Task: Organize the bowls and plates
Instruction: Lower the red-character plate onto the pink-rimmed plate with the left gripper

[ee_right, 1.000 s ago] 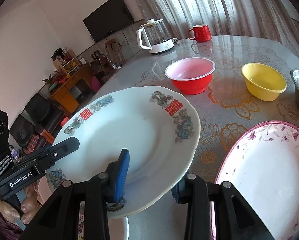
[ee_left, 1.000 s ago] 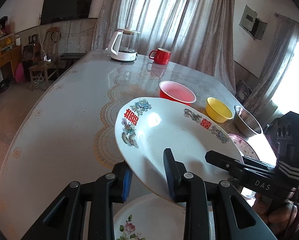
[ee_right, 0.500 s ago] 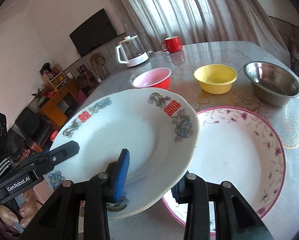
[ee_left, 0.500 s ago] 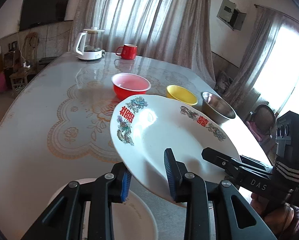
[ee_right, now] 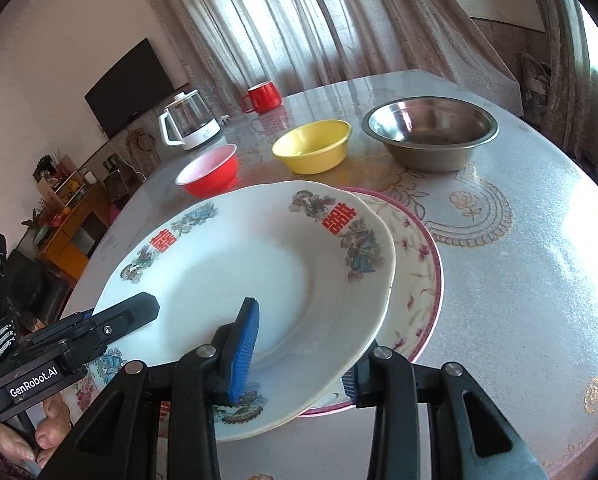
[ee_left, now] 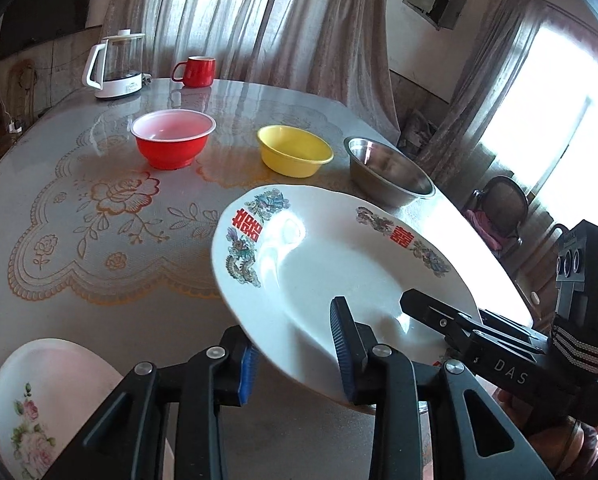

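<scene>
The white plate (ee_left: 339, 280) with red characters and dragon patterns on its rim is held tilted above the desk (ee_left: 99, 240), gripped at its near edge by both hand-held grippers at once. The left hand-held gripper (ee_left: 295, 354) reaches forward from below with its blue pads clenched on the plate's rim, one finger under the plate and one on top. The right hand-held gripper (ee_right: 299, 354) comes in from the other side and clamps the same rim the same way. In the right wrist view the plate hangs over a larger plate with a pink floral rim (ee_right: 419, 264) that lies flat on the desk; whether the two touch is hard to tell. A third plate, white with a rose print (ee_left: 39, 408), lies on the desk at the lower left of the left wrist view. So there are three plates. Three bowls stand in a row farther back: a red bowl (ee_left: 173, 144), a yellow bowl (ee_left: 295, 156) and a steel bowl (ee_left: 389, 170). Behind them stand a glass kettle (ee_left: 115, 66) and a red mug (ee_left: 197, 71).
</scene>
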`<state>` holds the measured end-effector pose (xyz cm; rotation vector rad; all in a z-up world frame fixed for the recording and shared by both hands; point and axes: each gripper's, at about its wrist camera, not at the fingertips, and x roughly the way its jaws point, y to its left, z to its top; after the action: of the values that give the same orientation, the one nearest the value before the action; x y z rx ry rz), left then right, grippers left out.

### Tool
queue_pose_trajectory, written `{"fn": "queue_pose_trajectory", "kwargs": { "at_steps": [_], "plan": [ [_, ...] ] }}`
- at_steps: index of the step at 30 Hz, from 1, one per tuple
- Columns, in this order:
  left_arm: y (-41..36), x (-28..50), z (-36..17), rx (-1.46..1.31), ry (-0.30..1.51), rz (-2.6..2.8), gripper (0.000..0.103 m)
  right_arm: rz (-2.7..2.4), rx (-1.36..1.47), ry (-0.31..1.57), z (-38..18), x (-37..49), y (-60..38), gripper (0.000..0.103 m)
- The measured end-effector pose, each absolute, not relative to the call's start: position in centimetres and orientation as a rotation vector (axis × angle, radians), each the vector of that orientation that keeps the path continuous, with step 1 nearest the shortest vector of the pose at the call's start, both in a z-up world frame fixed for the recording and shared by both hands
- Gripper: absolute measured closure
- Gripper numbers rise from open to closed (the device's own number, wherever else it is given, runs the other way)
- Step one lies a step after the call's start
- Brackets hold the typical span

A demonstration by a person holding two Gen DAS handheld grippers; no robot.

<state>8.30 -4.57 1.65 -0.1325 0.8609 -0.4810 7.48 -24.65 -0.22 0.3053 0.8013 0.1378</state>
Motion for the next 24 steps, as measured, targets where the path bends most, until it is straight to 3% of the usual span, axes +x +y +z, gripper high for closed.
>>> {"fn": "queue_pose_trajectory", "kwargs": {
  "at_steps": [24],
  "plan": [
    [-7.0,10.1,-0.8,-0.133,0.95,-0.506,0.066,0.067,0.311,0.848,-1.9,8.5,-27.0,0.067]
  ]
}}
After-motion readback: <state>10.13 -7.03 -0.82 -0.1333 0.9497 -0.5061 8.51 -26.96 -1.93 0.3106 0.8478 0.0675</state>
